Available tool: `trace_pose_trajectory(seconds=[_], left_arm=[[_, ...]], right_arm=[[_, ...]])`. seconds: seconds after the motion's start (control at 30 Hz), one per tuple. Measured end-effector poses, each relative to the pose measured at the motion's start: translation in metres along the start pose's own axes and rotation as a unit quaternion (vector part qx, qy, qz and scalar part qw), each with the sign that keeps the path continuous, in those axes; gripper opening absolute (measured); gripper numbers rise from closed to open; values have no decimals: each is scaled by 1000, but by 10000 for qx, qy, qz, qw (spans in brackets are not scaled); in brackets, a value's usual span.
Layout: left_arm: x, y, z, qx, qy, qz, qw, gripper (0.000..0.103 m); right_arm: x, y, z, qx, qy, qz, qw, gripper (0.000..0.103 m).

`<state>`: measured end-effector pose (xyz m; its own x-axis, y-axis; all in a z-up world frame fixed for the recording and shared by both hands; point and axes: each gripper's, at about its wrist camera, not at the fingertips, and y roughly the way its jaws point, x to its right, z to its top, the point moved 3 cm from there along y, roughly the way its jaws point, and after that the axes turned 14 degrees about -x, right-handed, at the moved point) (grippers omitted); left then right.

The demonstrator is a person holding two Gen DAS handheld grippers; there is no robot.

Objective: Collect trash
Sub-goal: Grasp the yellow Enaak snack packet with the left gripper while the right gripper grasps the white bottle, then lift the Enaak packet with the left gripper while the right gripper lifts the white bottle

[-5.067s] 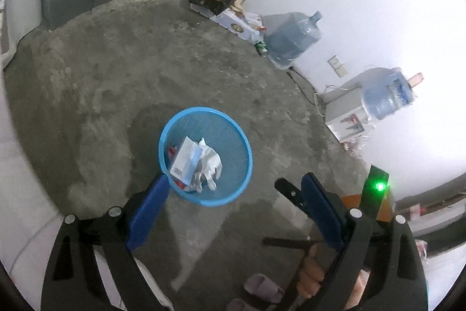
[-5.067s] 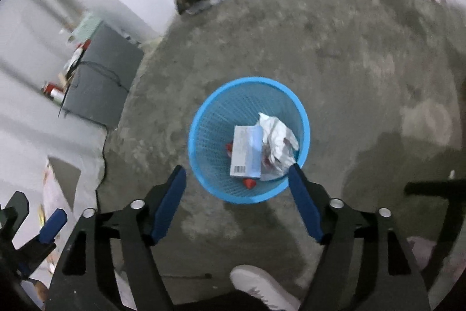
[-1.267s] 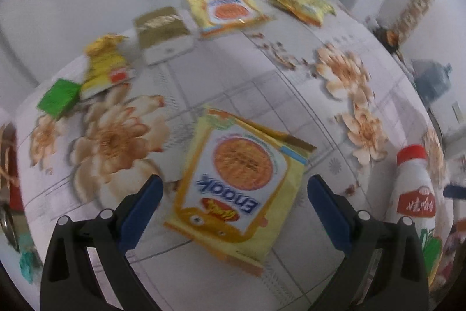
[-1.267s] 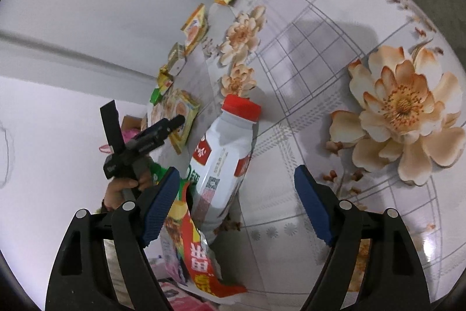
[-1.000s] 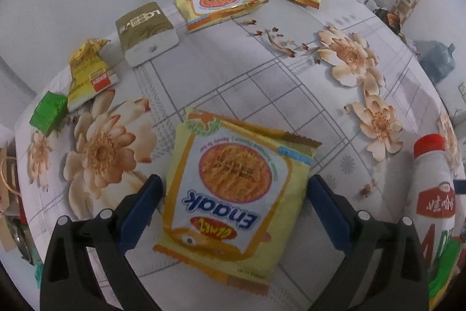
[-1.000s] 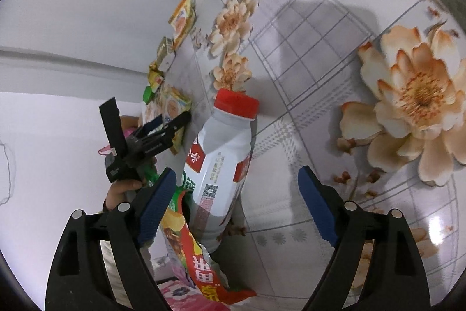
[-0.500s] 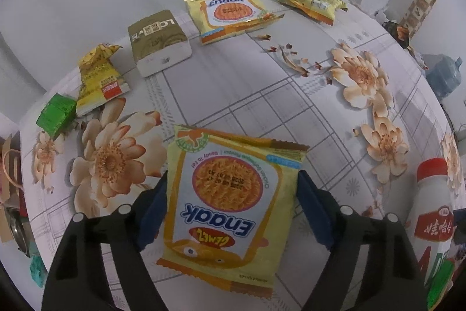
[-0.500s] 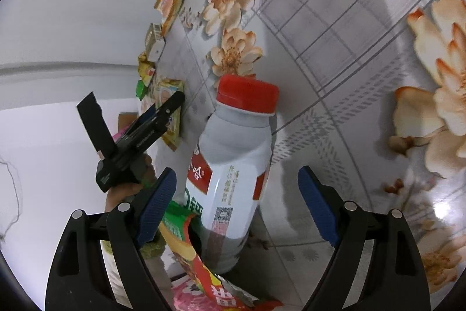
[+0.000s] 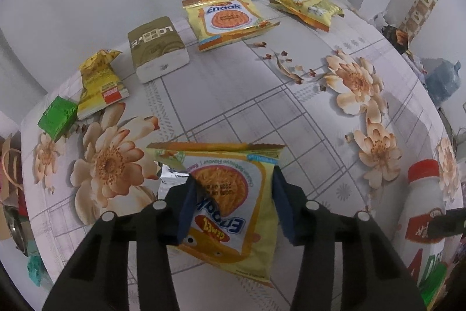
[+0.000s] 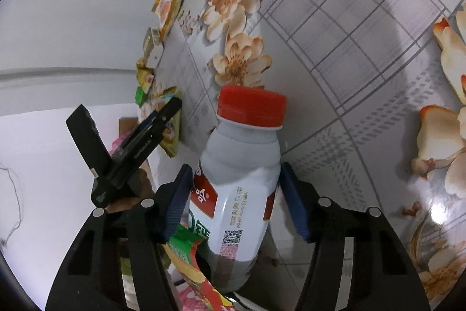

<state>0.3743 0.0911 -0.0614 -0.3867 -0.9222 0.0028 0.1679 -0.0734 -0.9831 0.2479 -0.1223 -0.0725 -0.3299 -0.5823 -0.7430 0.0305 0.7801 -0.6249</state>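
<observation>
We are pinching the yellow crinkly Enaak snack packet (image 9: 233,206) in our left gripper (image 9: 233,194) and the white red-capped plastic bottle (image 10: 241,182) in our right gripper (image 10: 236,191) — both just above the flower-printed tablecloth (image 9: 262,95). The risks, we are judging — the packet's slick foil sliding free, the smooth bottle twisting out.

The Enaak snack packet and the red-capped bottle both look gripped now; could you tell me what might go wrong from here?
The left gripper pinches the Enaak packet by its sides, and the bag is buckling; the slick foil could slip out on lifting. The right gripper squeezes the rounded bottle at mid-body, so it may pivot or slide. A red and green wrapper lies against the bottle's base and might get dragged along.
</observation>
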Motion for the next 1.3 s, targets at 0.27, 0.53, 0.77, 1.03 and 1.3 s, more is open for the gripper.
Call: trace_pose_trajectory(seconds=[0.27, 0.53, 0.77, 1.03, 1.3], left_arm=[[-13, -23, -3, 371, -364, -141, 9985, 40], [-8, -66, -14, 869, -436, -215, 9950, 38], [28, -110, -40, 1228, -314, -789, 9888, 38], [105, -127, -75, 1373, -85, -1488, 9793, 37], [173, -102, -100, 1261, 8, -1465, 9811, 37]], right_arm=[[22, -64, 7, 1435, -201, -814, 9861, 57], [50, -120, 1, 2095, -621, -1877, 9576, 56], [56, -120, -26, 1629, -1230, -2352, 9503, 56], [59, -111, -56, 1346, -1555, -2474, 9468, 57], [64, -112, -68, 1131, -1525, -2509, 9492, 64]])
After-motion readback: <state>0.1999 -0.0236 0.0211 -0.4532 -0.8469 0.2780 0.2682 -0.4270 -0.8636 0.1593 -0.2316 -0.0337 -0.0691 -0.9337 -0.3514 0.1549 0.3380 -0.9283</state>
